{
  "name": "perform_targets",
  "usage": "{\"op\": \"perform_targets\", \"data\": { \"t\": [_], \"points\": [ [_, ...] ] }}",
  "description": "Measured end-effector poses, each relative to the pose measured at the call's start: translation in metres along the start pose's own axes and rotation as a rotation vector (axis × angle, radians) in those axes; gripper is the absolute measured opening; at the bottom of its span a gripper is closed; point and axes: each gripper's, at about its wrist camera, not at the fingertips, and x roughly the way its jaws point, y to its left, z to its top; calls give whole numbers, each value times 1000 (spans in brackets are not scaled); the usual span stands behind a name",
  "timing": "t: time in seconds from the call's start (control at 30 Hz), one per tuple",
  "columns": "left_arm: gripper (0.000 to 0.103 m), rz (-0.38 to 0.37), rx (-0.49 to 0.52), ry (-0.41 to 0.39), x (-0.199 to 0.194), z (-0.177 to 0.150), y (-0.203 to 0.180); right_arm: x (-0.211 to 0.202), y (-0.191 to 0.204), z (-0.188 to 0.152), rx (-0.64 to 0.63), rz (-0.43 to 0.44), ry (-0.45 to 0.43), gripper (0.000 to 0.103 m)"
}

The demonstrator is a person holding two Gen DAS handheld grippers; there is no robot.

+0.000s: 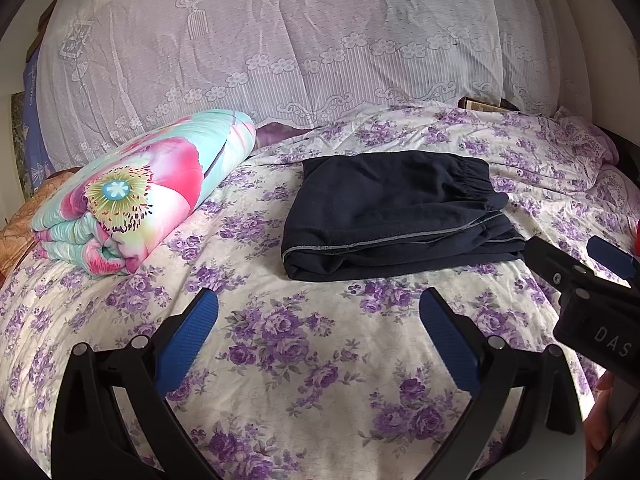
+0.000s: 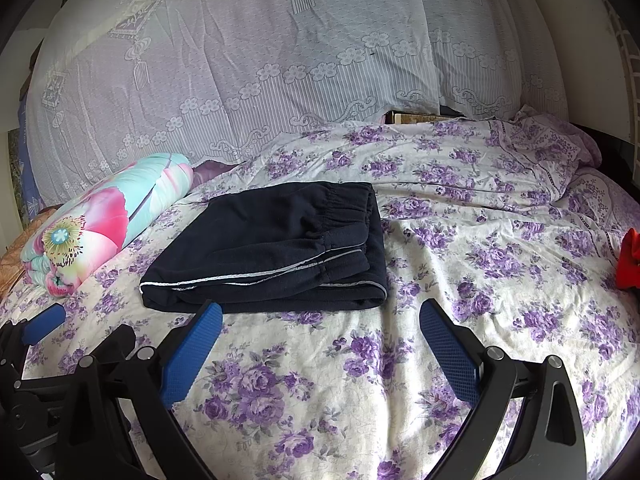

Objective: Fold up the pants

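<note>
Dark navy pants [image 1: 392,212] lie folded into a compact stack on the floral bed sheet [image 1: 300,340], with the elastic waistband at the right and a grey seam stripe along the front edge. They also show in the right wrist view [image 2: 272,248]. My left gripper [image 1: 318,312] is open and empty, hovering over the sheet just in front of the pants. My right gripper [image 2: 320,320] is open and empty, its left fingertip close to the pants' front edge. The right gripper's body shows at the right edge of the left wrist view [image 1: 588,280].
A rolled floral quilt [image 1: 136,196] in pink and teal lies at the left of the bed. A white lace curtain [image 1: 280,40] hangs behind the bed. A red object [image 2: 630,256] sits at the far right edge. A bunched sheet corner [image 2: 552,152] lies at back right.
</note>
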Motion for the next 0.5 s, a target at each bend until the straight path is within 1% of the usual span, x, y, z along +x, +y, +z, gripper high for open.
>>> {"op": "perform_targets", "data": {
  "t": [0.5],
  "points": [
    [98,-1,5,-4,-1,0,-1,1,0,-1,0,0,2,99]
  ]
}}
